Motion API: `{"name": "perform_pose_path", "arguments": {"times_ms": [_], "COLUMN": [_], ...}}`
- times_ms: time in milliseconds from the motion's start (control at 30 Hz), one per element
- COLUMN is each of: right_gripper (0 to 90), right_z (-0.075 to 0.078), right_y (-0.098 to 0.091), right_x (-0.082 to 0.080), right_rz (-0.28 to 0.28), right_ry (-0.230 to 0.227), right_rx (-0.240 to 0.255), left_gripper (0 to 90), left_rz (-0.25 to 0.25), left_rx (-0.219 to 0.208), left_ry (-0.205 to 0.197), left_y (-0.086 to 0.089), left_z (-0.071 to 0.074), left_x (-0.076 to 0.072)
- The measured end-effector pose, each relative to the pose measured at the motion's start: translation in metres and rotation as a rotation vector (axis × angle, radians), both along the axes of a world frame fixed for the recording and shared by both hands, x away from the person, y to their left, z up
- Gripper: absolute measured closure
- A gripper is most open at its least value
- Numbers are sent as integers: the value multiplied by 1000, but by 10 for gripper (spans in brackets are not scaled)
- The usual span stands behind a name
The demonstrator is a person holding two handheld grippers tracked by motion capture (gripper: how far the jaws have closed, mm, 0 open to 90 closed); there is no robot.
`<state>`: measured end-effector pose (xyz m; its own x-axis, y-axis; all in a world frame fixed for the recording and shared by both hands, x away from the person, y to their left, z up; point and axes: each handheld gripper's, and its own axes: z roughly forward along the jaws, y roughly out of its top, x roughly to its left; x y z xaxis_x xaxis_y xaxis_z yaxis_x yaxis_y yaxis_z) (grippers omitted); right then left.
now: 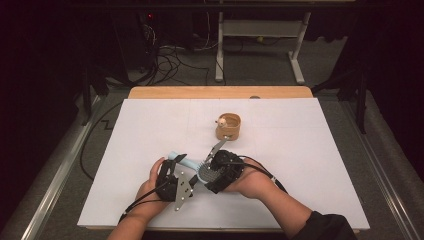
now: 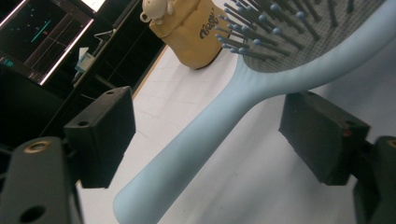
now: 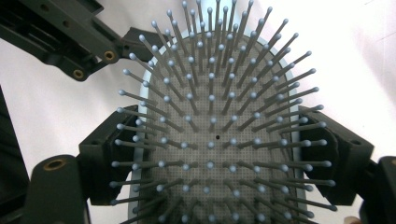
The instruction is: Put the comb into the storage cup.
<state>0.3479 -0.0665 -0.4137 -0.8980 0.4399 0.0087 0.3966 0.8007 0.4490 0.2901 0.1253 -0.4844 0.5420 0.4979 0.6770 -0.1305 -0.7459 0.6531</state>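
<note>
A light blue hairbrush lies low over the white table near its front, bristles up. My right gripper is shut on the brush head, with one jaw pressed against each side of it. The brush handle runs between the jaws of my left gripper, which stands open with a gap on both sides of the handle. In the high view, the left gripper sits just left of the right one.
A tan cup with a small white figure on its rim stands behind the brush at mid-table. The white sheet covers a wooden table. Cables and desk legs lie beyond. A monitor glows off to the side.
</note>
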Motion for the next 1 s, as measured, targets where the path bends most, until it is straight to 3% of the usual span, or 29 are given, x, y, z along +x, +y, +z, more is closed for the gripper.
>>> {"name": "perform_pose_path", "arguments": {"times_ms": [133, 467, 800, 1000], "right_gripper": [206, 206, 206, 206], "right_z": [0, 0, -1, -1], "right_y": [2, 6, 10, 12], "right_x": [0, 1, 2, 2], "right_rz": [-2, -4, -7, -7], "right_ry": [0, -1, 6, 13], "right_rx": [-1, -7, -9, -12], "left_gripper": [246, 394, 476, 474], "left_rz": [-3, -39, -52, -61], "left_rx": [2, 57, 102, 105], "left_ry": [-11, -12, -32, -30], "left_y": [1, -1, -2, -4], "left_z": [-1, -4, -6, -7], "left_x": [0, -3, -4, -4]}}
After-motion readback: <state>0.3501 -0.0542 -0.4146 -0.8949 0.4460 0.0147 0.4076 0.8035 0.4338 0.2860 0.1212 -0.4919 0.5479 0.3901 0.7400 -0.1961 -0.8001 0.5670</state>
